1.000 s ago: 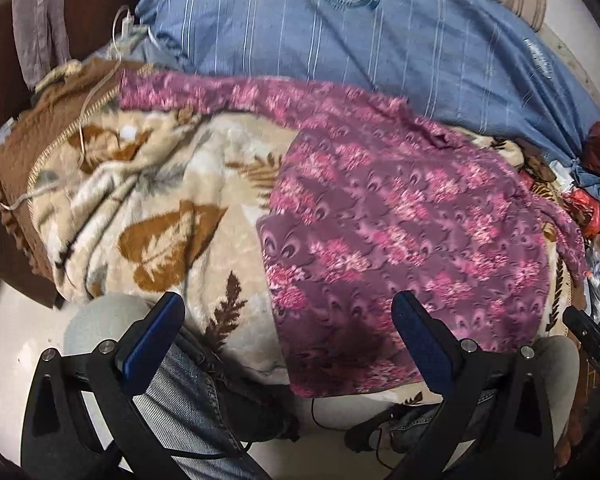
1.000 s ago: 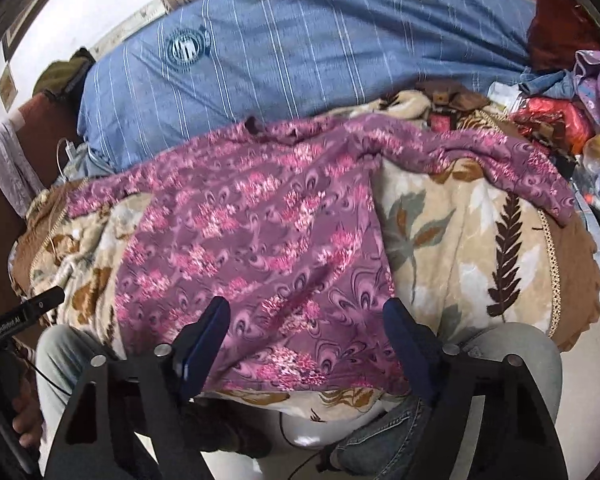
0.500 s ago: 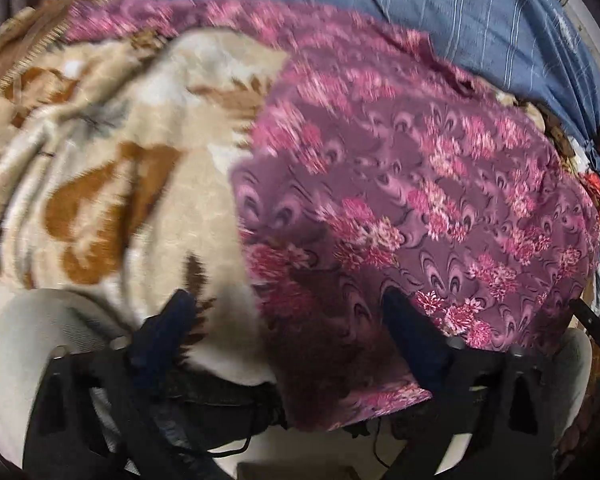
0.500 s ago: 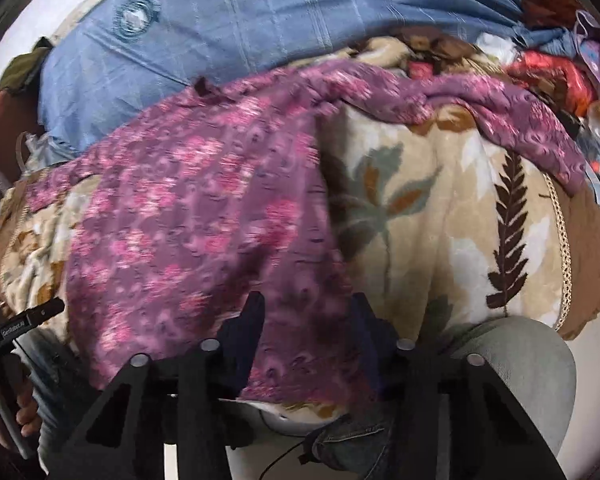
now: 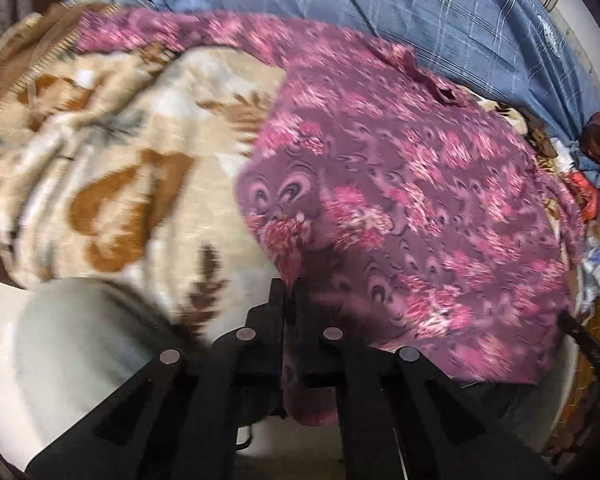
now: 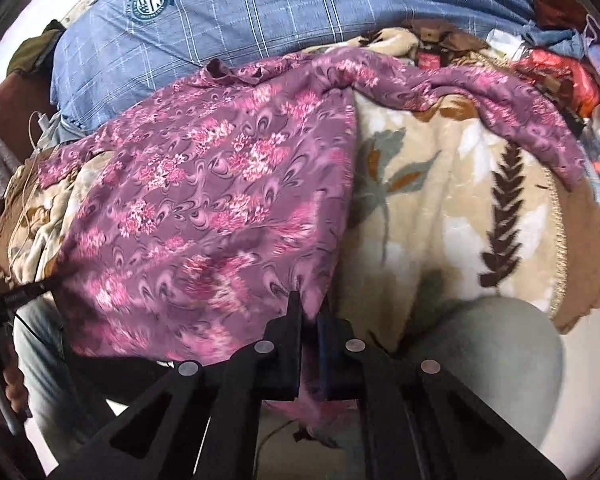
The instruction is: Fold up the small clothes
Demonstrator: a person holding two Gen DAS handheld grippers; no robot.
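A cream leaf-patterned blanket (image 5: 112, 168) covers the bed, a blue checked cloth (image 5: 380, 12) behind it. In the left wrist view the purple floral garment (image 5: 420, 184) lies spread on the blanket; the left gripper (image 5: 289, 292), spread wide a second ago, has just closed its jaws on the near hem corner. In the right wrist view the right gripper (image 6: 310, 312) has likewise just closed, pinching the garment's (image 6: 204, 184) other near corner. The grasping step looks done; next both corners likely need lifting together toward the far edge.
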